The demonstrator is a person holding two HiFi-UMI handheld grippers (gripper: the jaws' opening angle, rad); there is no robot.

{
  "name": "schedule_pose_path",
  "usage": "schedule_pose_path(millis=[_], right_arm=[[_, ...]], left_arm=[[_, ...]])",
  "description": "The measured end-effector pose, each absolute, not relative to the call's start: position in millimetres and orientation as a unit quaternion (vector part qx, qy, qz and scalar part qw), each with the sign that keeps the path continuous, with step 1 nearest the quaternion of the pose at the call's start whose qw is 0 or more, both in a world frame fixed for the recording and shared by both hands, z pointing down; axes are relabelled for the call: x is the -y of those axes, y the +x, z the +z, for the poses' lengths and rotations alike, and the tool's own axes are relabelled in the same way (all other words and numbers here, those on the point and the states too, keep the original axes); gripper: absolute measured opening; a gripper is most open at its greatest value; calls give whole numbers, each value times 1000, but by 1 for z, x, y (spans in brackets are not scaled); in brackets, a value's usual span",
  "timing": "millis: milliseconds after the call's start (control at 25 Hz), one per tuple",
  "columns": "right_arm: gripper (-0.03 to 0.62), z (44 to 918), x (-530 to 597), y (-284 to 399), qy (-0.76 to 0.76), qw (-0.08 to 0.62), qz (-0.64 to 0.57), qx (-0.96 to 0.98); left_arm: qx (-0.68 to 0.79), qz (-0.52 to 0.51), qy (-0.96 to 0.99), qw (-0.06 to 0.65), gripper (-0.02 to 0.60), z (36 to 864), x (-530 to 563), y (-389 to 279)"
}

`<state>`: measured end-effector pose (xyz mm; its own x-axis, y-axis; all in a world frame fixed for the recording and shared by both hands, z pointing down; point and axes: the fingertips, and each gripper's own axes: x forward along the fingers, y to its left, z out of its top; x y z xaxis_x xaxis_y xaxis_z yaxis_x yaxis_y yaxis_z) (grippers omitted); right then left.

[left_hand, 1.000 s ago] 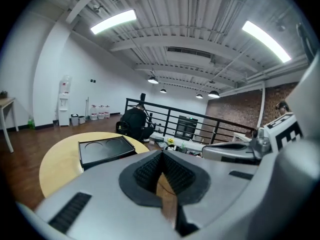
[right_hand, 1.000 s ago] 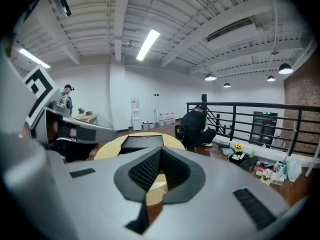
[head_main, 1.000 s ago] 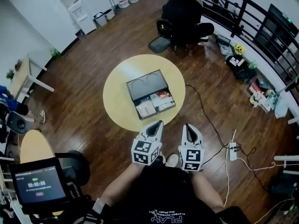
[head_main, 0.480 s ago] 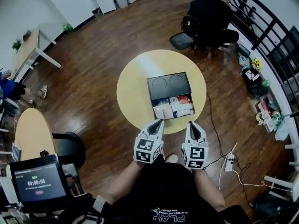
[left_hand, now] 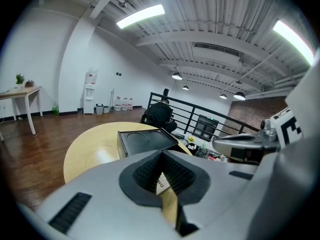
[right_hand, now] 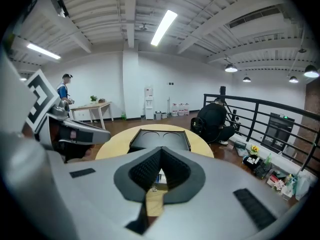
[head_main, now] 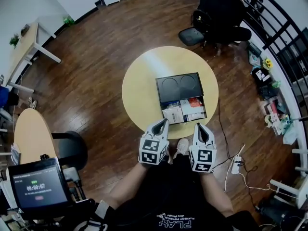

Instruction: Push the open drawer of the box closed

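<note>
A black box (head_main: 179, 87) lies on the round yellow table (head_main: 139, 85), its lid stamped with two circles. Its drawer (head_main: 185, 110) stands pulled out toward me, filled with paper packets. My left gripper (head_main: 162, 123) hovers over the table's near edge, just left of the drawer front, shut and empty. My right gripper (head_main: 198, 126) is shut and empty too, a little short of the drawer's right corner. The box (left_hand: 147, 140) shows ahead of the left gripper (left_hand: 161, 154) in the left gripper view. In the right gripper view the box (right_hand: 160, 138) lies beyond the right gripper (right_hand: 161, 150).
A person in black (head_main: 221, 13) sits on a chair beyond the table, by a black railing (head_main: 284, 37). A power strip (head_main: 237, 166) with cables lies on the wood floor at right. A tablet (head_main: 36, 189), a second round table (head_main: 31, 134) and a black stool (head_main: 72, 148) are at left.
The table and box have shifted right and nearer in the head view. Both grippers have moved forward to the table's near edge, still shut. The drawer stays open.
</note>
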<state>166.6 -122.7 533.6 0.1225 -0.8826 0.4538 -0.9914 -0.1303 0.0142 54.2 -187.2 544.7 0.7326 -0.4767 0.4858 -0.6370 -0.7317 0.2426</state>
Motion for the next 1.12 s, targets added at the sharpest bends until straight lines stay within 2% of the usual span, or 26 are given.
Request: schedule_pose_path(millis=[320,600,1120], right_arm=[[-3,574,138,167,700,184,205,659],[-3,577,132,152,664,202,240,679],[-3,670,136,145,610,276,313,674]], left_arm=[[330,223,891,220,-3,573,196,54],[350,243,872,240,-4,565,173,42],[390,248,845,269,-3,624,173,20]])
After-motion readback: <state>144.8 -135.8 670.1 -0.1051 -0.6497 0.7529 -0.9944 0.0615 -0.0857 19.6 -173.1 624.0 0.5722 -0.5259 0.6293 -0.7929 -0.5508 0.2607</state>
